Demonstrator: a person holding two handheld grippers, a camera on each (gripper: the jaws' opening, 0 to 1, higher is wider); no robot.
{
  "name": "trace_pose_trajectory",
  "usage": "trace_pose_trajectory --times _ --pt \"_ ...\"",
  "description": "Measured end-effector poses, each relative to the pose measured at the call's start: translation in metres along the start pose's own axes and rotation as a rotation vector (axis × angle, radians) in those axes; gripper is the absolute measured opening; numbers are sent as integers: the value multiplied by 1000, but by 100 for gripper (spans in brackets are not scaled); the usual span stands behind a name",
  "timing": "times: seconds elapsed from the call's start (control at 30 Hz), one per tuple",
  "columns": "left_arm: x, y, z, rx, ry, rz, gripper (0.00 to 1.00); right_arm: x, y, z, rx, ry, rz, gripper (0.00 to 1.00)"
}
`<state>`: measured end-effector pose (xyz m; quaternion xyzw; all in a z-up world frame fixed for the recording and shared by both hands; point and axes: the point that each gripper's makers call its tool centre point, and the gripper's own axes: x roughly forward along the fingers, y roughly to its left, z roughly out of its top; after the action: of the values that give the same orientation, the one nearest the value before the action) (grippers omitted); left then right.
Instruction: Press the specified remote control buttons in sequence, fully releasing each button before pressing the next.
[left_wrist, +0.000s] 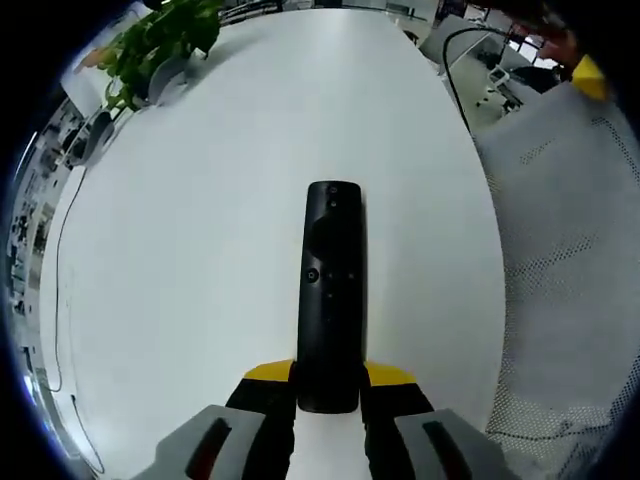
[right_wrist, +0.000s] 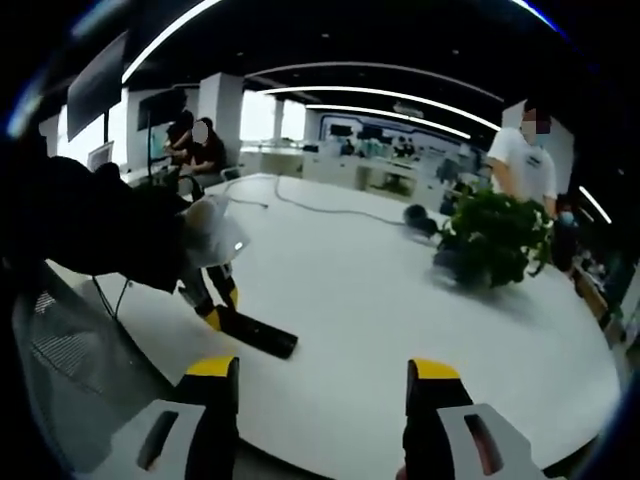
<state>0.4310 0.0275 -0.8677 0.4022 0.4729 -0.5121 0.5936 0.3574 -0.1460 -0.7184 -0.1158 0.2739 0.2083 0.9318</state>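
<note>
Left tool (left_wrist: 328, 392): closed on the near end of the black remote control (left_wrist: 331, 290), yellow-tipped jaws against its two long sides. Remote lies flat on the white bench (left_wrist: 200, 220), long axis pointing away from the tool, button face up; round key and small keys visible near mid-body.

Right tool (right_wrist: 323, 385): jaws spread wide, nothing between them, held above the near edge of the bench and well apart from the remote (right_wrist: 258, 335). In the right gripper view, left tool (right_wrist: 214, 300) seen gripping the remote's end at bench level.

Step in hand, as judged: steady the remote and bring the right tool in for a press. Recommended practice:
- Keep the left grip firm and low, so the body cannot rock.
- Narrow the right jaws before approach; use one tip as the presser.
- Descend square to the key face; lift fully clear before the next key.
- Avoid covering the remote with the right tool.

Beyond: potted plant (left_wrist: 160, 45) at the far end of the bench, mesh chair (left_wrist: 560, 270) beside it.
</note>
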Motion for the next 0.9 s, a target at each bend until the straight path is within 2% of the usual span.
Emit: trace_pose_trajectory --times 0.27,0.57,0.9 --pt "1 15 2 46 43 -5 24 0 -2 -4 2 22 -9 61" --pt "1 42 4 39 42 -6 24 0 -4 -4 7 21 -21 60" --pt "1 58 5 58 71 -4 24 0 -6 -6 7 32 -28 58"
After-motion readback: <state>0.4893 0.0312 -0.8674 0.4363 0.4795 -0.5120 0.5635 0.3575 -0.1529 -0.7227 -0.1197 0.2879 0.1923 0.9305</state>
